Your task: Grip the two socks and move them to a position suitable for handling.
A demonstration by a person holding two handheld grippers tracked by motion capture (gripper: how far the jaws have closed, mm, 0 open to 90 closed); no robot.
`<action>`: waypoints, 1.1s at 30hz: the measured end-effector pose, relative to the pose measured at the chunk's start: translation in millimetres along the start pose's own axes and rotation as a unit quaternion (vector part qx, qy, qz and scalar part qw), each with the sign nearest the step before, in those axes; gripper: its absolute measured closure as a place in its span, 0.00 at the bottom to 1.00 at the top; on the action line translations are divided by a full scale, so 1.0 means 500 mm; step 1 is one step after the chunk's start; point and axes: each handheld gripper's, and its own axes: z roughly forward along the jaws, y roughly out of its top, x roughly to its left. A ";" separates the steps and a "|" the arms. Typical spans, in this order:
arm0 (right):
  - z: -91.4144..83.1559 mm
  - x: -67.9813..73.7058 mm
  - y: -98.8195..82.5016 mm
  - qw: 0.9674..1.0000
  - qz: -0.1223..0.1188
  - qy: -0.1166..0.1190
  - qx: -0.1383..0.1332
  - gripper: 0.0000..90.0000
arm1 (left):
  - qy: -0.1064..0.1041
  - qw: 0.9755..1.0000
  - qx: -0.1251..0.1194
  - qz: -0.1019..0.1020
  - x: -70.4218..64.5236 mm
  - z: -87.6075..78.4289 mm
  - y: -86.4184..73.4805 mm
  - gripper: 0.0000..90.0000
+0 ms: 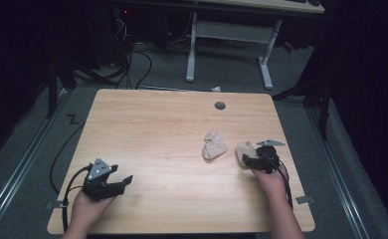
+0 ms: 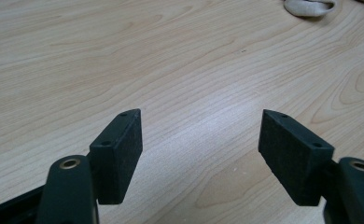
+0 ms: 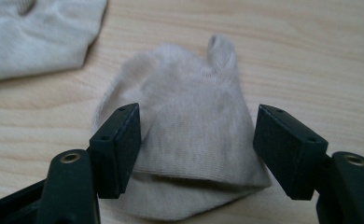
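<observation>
Apparently early | right tongs (image 3: 196, 149) wide, straddling a beige sock (image 3: 189, 140) by the counter's (image 1: 157, 129) right edge (ungripped) | second sock (image 1: 214, 145) beside | left tongs (image 2: 199, 154) wide, idle near-left corner.

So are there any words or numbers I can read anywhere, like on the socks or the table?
None can be read. The two beige socks, the wooden table and both grippers, left and right, carry no words, numbers or labels. A dark zigzag mark on the floor is a shape, not a letter I can tell.
</observation>
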 end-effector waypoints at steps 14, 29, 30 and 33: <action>-0.045 0.036 -0.036 0.998 -0.025 0.017 -0.061 0.90 | -0.008 1.000 0.006 0.007 -0.010 0.005 0.003 0.35; -0.106 0.262 -0.058 0.979 -0.100 0.146 -0.104 0.89 | -0.017 1.000 0.011 0.016 -0.042 0.011 0.011 0.34; -0.101 0.276 -0.059 0.977 -0.102 0.157 -0.099 0.89 | -0.019 1.000 0.010 0.014 -0.043 0.012 0.011 0.34; -0.090 0.314 -0.061 0.974 -0.104 0.182 -0.082 0.89 | -0.019 1.000 0.011 0.014 -0.044 0.015 0.010 0.34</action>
